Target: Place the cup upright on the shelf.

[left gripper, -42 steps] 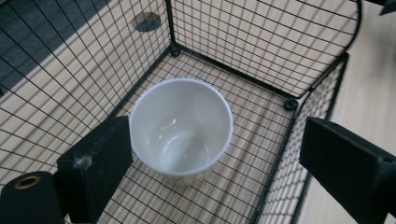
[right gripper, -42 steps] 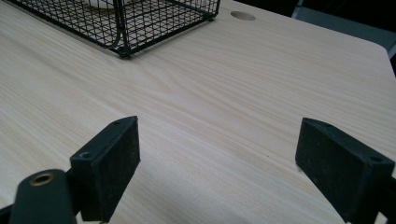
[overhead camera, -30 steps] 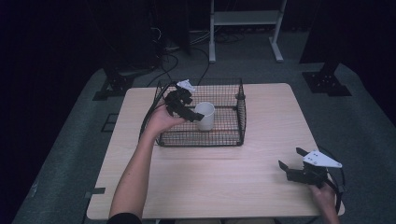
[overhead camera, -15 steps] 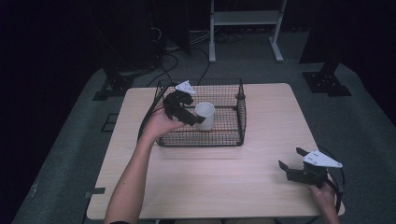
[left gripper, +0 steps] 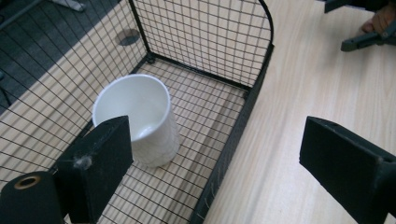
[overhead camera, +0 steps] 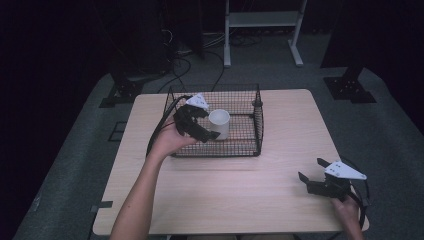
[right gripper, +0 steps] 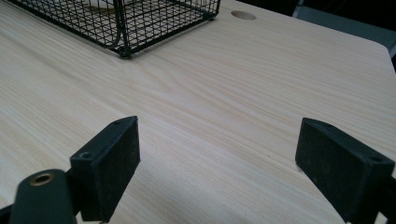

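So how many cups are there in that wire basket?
1. A white cup stands upright inside the wire basket, towards its left side, right beside the left gripper. Nothing else seems to be in there.

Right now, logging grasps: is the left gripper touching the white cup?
Apart. The left gripper view shows the left gripper open, the white cup beyond its jaws, not between them.

You sit in what looks like a lab or recording studio: a pale wooden table [overhead camera: 225,185] stands alone on grey carpet [overhead camera: 380,125]. Behind the table, black drapes close off the room, loose cables [overhead camera: 200,50] trail over the floor, and a white metal stand [overhead camera: 262,25] rises.
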`<state>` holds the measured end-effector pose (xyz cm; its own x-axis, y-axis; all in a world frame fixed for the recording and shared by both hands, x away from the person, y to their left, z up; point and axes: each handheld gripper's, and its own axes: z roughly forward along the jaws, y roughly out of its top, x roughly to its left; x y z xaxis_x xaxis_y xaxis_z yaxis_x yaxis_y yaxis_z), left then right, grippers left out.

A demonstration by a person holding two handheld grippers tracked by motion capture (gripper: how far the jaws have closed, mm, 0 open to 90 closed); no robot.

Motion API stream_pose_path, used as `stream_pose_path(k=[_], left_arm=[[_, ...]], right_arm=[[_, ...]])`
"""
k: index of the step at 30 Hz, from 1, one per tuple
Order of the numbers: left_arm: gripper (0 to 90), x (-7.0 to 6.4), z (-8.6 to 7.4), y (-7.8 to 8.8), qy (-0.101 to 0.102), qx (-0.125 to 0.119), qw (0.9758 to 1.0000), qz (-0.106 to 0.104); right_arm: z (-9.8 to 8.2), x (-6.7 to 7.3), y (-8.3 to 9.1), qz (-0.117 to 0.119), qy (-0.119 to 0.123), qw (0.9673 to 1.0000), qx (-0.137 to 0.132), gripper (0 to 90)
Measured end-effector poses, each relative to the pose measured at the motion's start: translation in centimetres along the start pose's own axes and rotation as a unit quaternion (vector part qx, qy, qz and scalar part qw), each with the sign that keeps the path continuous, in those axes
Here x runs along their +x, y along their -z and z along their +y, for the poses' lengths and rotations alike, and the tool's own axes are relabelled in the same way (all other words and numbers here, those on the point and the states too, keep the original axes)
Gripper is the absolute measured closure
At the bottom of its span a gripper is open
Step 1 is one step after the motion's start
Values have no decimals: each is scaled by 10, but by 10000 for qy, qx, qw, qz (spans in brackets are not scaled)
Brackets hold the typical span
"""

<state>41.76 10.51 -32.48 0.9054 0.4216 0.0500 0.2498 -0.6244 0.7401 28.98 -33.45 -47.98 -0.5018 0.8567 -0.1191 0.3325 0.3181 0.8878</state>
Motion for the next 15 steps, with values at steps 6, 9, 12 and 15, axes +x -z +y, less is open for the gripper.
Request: stream_pose_path(k=[6,9,12,15], left_arm=[[87,-7,-4,2,-6,9,10000,18],[87,-11,-7,3,-8,-11,10000,14],[88,-13,-11,3,-13,-20,10000,-11],[88,-16,-15,3,8,-9,10000,-27]], right_arm=[[0,0,0,0,-27,10000,-2,131],[0,0,0,-2,-34,10000,-2,131],[0,0,0,0,-34,10000,0,131],[0,-1,0,6,-41,10000,-2,131]])
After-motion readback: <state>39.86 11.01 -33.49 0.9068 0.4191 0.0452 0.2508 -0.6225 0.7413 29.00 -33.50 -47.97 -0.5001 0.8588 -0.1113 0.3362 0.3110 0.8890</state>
